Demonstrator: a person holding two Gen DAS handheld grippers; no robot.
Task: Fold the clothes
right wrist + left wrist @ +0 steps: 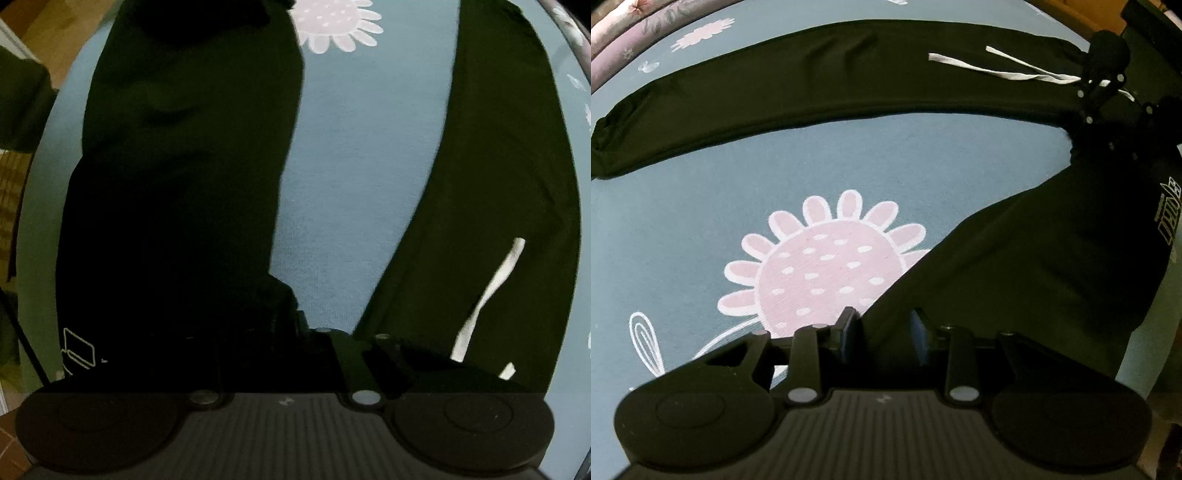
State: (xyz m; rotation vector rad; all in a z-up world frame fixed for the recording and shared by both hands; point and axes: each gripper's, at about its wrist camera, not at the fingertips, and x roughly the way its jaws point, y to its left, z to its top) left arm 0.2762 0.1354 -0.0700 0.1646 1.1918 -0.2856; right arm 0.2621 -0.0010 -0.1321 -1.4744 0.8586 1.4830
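The left gripper [884, 330] held its jaws partly apart around a trouser-leg cuff; the right gripper [306, 332] was pinched shut at the waistband. The dark trousers [827, 85] lay on the flowered sheet [683, 229] — legs splayed, the far leg [738, 99] stretched well beyond both.

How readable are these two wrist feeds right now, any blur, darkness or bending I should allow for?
Left wrist view: sharp and evenly lit, fisheye bowing the black drawstring trousers across the blue flowered bedsheet. Right wrist view: dimmer, edges softly blurred, the waist fabric near the right gripper sinks into black, hiding its fingertips.
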